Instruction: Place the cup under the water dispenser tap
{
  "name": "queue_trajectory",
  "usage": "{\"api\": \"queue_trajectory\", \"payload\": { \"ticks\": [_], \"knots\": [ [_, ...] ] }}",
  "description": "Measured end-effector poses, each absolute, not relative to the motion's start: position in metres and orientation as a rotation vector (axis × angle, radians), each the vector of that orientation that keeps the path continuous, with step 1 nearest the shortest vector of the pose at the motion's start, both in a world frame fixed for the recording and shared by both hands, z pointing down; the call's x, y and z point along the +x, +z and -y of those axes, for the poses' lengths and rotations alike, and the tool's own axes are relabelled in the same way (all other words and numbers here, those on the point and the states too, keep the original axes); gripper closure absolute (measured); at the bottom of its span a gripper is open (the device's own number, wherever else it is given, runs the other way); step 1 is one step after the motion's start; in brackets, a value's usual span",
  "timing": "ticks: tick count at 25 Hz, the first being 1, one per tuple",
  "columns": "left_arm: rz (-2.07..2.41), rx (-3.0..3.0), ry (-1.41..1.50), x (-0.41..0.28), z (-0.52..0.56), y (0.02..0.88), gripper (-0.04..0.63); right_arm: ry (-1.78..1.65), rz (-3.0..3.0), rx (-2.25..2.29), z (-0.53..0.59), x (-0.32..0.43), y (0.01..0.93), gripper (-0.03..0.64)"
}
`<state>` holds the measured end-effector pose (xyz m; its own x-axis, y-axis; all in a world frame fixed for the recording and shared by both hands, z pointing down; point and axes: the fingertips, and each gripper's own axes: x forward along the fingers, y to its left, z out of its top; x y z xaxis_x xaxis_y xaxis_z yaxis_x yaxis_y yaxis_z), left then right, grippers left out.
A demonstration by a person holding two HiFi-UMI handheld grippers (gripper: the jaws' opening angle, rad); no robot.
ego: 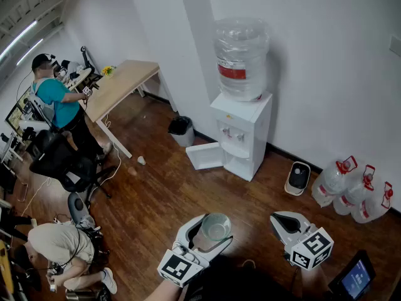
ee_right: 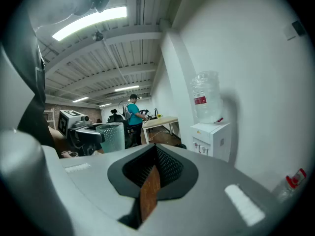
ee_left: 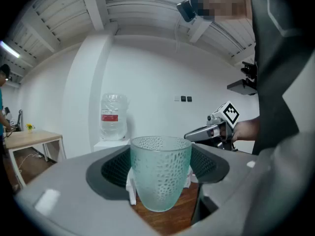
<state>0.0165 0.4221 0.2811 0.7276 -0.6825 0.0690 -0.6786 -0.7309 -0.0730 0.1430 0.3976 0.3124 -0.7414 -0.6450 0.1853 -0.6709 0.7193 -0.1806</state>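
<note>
Lower centre: left claw (ego: 207, 234) clamps the upright cup (ego: 216, 226) by its sides, mouth upward for carrying. The water dispenser (ego: 241, 133) stands well apart, mid-frame. Right claw (ego: 285, 223) is closed and empty.

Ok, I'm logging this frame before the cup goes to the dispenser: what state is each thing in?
cup: upright, empty, held in the air.
left claw: shut on the cup.
right claw: shut to a slit, nothing in it.
water dispenser door: swung open.
</note>
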Motion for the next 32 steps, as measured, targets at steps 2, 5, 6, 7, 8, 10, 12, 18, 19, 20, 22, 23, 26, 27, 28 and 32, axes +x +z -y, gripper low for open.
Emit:
{"api": "queue_trajectory", "payload": {
  "ticks": [2, 5, 6, 7, 8, 10, 12, 18, 19, 20, 22, 23, 26, 27, 28, 32],
  "knots": [
    [-1.145, -2.895, -0.141, 0.013, -0.411, 0.286, 0.226, 0.359, 2.813, 1.063, -0.387, 0.139, 0.315, 0.615],
    [-1.14, -2.921, -0.125, 0.006, -0.385, 0.293, 0.227, 0.338, 2.774, 1.063, -0.363, 0.132, 0.32, 0.615],
    [-1.129, -2.924, -0.118, 0.004, -0.375, 0.295, 0.227, 0.324, 2.758, 1.066, -0.353, 0.128, 0.322, 0.615],
    [-1.115, -2.925, -0.114, 0.0, -0.364, 0.297, 0.227, 0.316, 2.75, 1.066, -0.343, 0.124, 0.323, 0.615],
    [-1.102, -2.924, -0.112, -0.004, -0.352, 0.298, 0.227, 0.322, 2.75, 1.067, -0.333, 0.119, 0.322, 0.615],
    [-1.077, -2.921, -0.11, -0.013, -0.329, 0.3, 0.227, 0.353, 2.755, 1.073, -0.311, 0.109, 0.32, 0.615],
    [-1.06, -2.922, -0.108, -0.023, -0.305, 0.301, 0.227, 0.356, 2.742, 1.09, -0.287, 0.1, 0.318, 0.615],
    [-1.039, -2.979, -0.134, -0.056, -0.236, 0.315, 0.227, 0.353, 2.701, 1.157, -0.22, 0.07, 0.31, 0.615],
    [-1.023, -2.984, -0.13, -0.059, -0.225, 0.317, 0.227, 0.36, 2.695, 1.167, -0.21, 0.067, 0.311, 0.615],
    [-1.01, -2.993, -0.132, -0.062, -0.215, 0.32, 0.227, 0.371, 2.687, 1.176, -0.202, 0.064, 0.313, 0.615],
    [-0.988, -3.017, -0.146, -0.067, -0.197, 0.327, 0.227, 0.387, 2.664, 1.192, -0.188, 0.06, 0.316, 0.615],
    [-0.974, -3.025, -0.141, -0.07, -0.188, 0.328, 0.227, 0.391, 2.65, 1.195, -0.181, 0.058, 0.318, 0.615],
    [-0.953, -3.038, -0.129, -0.073, -0.163, 0.332, 0.227, 0.409, 2.626, 1.191, -0.166, 0.055, 0.319, 0.615],
    [-0.955, -3.045, -0.135, -0.073, -0.156, 0.336, 0.227, 0.415, 2.622, 1.189, -0.161, 0.056, 0.32, 0.615],
    [-0.956, -3.053, -0.135, -0.071, -0.148, 0.34, 0.227, 0.421, 2.617, 1.19, -0.154, 0.059, 0.321, 0.615],
    [-0.962, -3.094, -0.165, -0.055, -0.111, 0.364, 0.227, 0.468, 2.592, 1.19, -0.122, 0.078, 0.333, 0.615]
  ]
}}
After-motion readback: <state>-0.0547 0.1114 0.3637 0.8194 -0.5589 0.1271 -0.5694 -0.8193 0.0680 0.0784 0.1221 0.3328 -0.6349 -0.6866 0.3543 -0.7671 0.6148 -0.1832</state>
